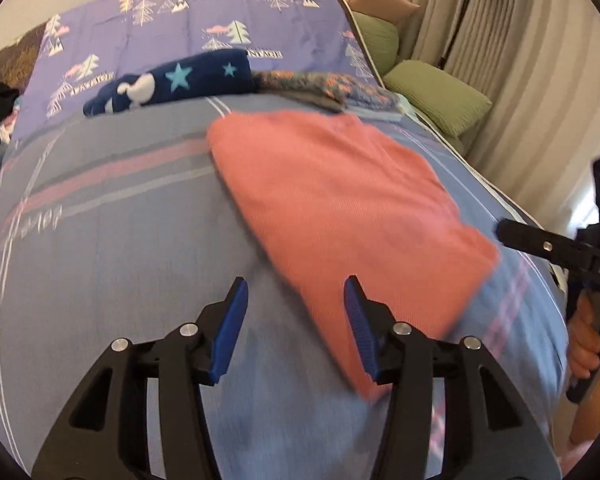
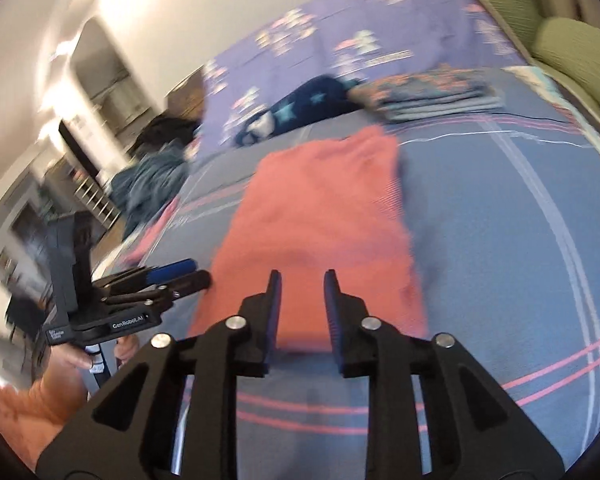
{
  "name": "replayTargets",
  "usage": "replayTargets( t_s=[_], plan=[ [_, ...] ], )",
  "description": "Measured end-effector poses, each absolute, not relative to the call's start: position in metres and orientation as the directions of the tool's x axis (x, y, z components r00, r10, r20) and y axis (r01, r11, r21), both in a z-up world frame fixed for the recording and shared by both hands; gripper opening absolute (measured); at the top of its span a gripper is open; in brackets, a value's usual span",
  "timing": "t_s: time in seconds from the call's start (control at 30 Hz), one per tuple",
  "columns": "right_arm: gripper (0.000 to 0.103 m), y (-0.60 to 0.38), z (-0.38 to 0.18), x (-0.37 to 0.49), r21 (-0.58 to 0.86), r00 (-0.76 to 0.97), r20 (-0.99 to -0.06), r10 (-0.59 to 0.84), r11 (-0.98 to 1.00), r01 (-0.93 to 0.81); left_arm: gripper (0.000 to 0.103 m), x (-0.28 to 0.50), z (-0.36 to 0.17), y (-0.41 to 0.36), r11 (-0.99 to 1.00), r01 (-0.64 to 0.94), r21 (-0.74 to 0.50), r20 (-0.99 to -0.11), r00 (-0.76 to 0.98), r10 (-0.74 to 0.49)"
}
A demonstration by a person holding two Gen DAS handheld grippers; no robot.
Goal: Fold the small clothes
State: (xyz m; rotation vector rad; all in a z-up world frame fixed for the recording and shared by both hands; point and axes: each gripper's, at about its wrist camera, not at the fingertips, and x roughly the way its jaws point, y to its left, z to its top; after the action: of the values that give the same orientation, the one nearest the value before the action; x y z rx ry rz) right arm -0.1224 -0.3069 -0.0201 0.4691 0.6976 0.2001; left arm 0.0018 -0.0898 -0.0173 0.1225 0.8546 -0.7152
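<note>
Laundry still unfolded sits heaped at the bed's far left edge [image 2: 148, 184], so you have more pieces to come. Your left gripper [image 1: 296, 328] is released, its blue pads apart over bare bedspread [image 1: 112, 264] with nothing between them. The coral garment [image 1: 340, 208] lies flat in a long folded strip mid-bed and looks to need another fold. Your right gripper [image 2: 302, 312] is narrowly parted over its near end, gripping nothing. Beyond, a finished stack [image 2: 432, 96] waits.
</note>
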Motion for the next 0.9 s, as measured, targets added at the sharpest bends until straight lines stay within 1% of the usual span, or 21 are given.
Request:
replayTargets(
  t_s=[0.07,0.17,0.23,0.33,0.47,0.53,0.6,0.7,0.83,0.87,0.9],
  plan=[
    [0.032,-0.294,-0.021,-0.121,0.444,0.741,-0.588,0.325,0.895,-0.041,0.051,-0.012,-0.018,-0.083,0.745,0.639,-0.193,-0.726,0.418,-0.546],
    [0.038,-0.282,-0.024,-0.120,0.420,0.728,-0.599,0.332,0.905,-0.067,0.052,-0.030,-0.023,-0.078,0.707,0.675,-0.209,-0.734,0.370,-0.570],
    [0.042,-0.279,-0.028,-0.120,0.419,0.723,-0.602,0.339,0.905,-0.075,0.052,-0.038,-0.029,-0.082,0.703,0.691,-0.166,-0.752,0.372,-0.544],
    [0.044,-0.279,-0.032,-0.122,0.427,0.723,-0.607,0.330,0.903,-0.052,0.052,-0.043,-0.038,-0.096,0.735,0.677,-0.048,-0.772,0.441,-0.457],
    [0.046,-0.282,-0.040,-0.122,0.452,0.722,-0.612,0.321,0.892,-0.014,0.052,-0.043,-0.032,-0.103,0.776,0.630,-0.022,-0.739,0.513,-0.437],
    [0.047,-0.282,-0.043,-0.123,0.454,0.722,-0.616,0.315,0.891,-0.002,0.052,-0.046,-0.028,-0.108,0.791,0.612,0.010,-0.719,0.554,-0.419],
    [0.047,-0.284,-0.047,-0.122,0.451,0.720,-0.622,0.307,0.893,0.009,0.052,-0.046,-0.025,-0.113,0.806,0.592,0.005,-0.713,0.567,-0.412],
    [0.047,-0.287,-0.050,-0.121,0.462,0.721,-0.622,0.305,0.887,0.024,0.052,-0.044,-0.017,-0.118,0.814,0.579,-0.040,-0.694,0.570,-0.440],
    [0.047,-0.288,-0.052,-0.122,0.461,0.722,-0.622,0.303,0.887,0.025,0.052,-0.033,-0.019,-0.119,0.835,0.548,-0.054,-0.710,0.567,-0.418],
    [0.047,-0.288,-0.053,-0.122,0.458,0.720,-0.625,0.301,0.889,0.026,0.053,-0.031,-0.021,-0.118,0.840,0.539,-0.064,-0.718,0.559,-0.414],
    [0.047,-0.288,-0.054,-0.121,0.454,0.718,-0.629,0.298,0.890,0.029,0.058,-0.028,-0.025,-0.115,0.846,0.528,-0.074,-0.732,0.547,-0.406]
  ],
)
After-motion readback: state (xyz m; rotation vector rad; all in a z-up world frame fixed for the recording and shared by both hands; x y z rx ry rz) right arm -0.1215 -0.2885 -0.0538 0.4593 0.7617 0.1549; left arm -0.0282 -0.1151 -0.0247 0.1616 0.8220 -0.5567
